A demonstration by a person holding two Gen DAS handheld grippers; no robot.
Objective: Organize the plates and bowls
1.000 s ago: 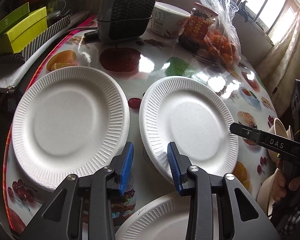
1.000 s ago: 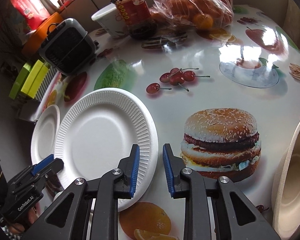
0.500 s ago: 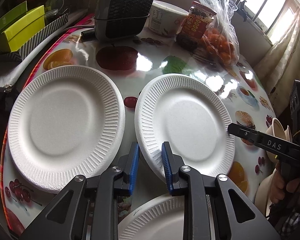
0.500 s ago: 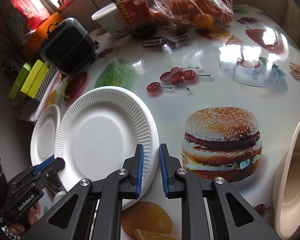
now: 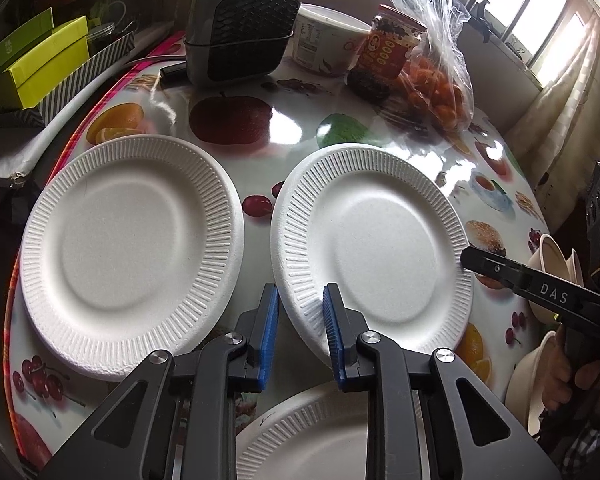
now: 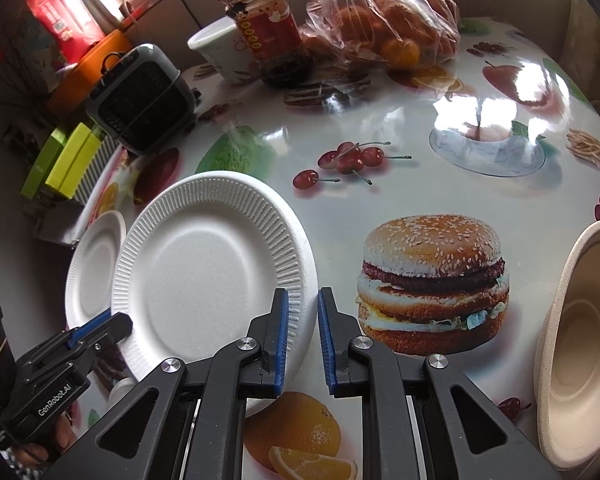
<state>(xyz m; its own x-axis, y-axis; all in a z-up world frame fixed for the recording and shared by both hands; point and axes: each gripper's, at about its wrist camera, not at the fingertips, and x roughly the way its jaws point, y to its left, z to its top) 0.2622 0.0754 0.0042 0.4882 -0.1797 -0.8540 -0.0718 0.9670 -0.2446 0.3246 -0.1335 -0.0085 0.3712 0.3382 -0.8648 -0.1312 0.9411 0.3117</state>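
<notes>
Empty middle plate (image 5: 374, 240) pinched by left tool (image 5: 300, 330) and right tool (image 6: 303, 336), tan bowl (image 6: 580, 352) empty

The right tongs (image 6: 303, 334) are pinching the near right rim of a white paper plate (image 6: 208, 268) lying on the fruit-printed worktop (image 6: 420, 176). The left tongs (image 6: 96, 326) are gripping its near left edge. A beige bowl (image 6: 580, 344) is sitting at the right.

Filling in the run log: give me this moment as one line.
left hand-held gripper: shut on middle plate rim | right hand-held gripper: shut on opposite rim | bowl: untouched
</notes>
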